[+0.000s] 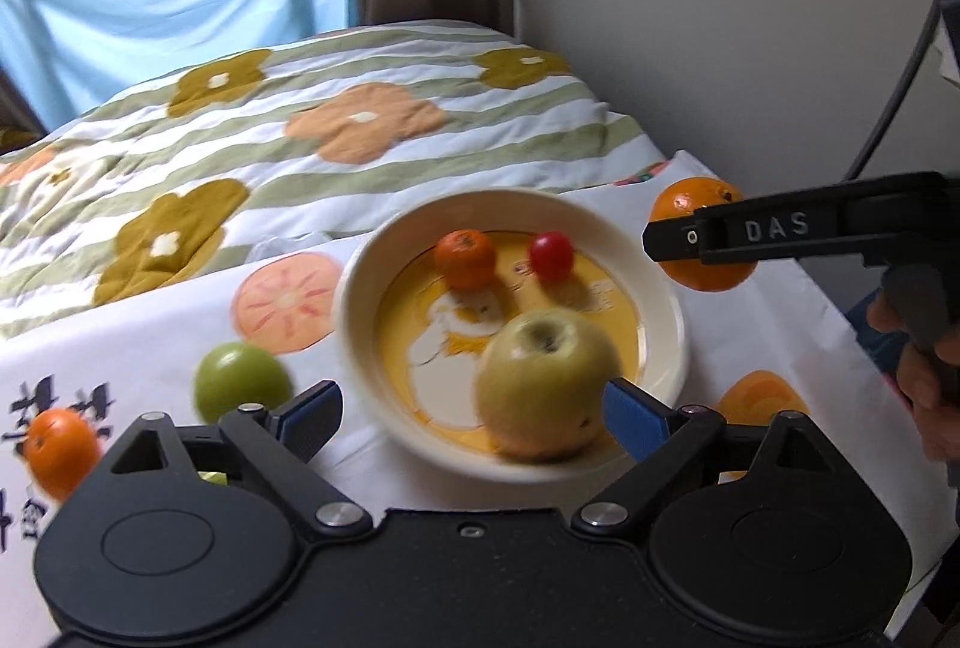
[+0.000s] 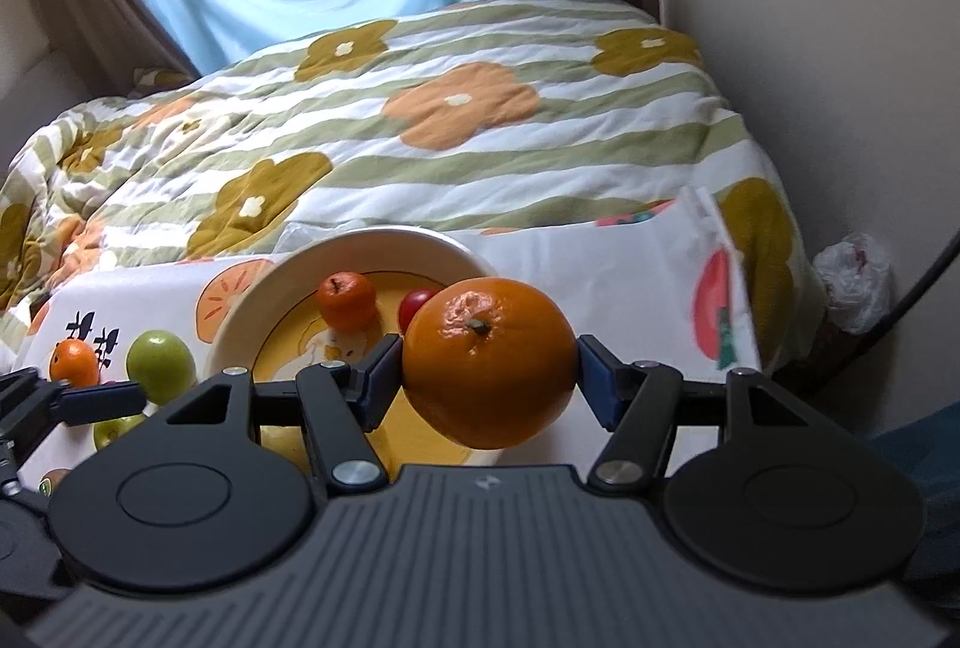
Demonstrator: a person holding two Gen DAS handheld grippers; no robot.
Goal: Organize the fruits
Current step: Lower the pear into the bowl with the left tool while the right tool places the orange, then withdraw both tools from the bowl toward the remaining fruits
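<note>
A cream bowl (image 1: 360,288) with a yellow floor stands on a fruit-print cloth. In it lie a yellow-green apple (image 1: 546,384), a small tangerine (image 1: 465,258) and a cherry tomato (image 1: 551,255). My left gripper (image 1: 474,411) is open over the bowl's near side. The apple rests beside its right pad, and the left pad stands well clear. My right gripper (image 2: 486,372) is shut on a big orange (image 2: 489,360), held above the bowl's right rim (image 2: 282,282). On the cloth to the left lie a green apple (image 1: 240,381) and a small orange (image 1: 60,444).
A striped flower quilt (image 1: 360,126) covers the bed behind the cloth. A wall (image 1: 720,18) closes the right side, with a plastic bag (image 2: 852,282) at its foot. A person's hand (image 1: 924,360) grips the right tool. More green fruit (image 2: 114,429) lies near the cloth's front left.
</note>
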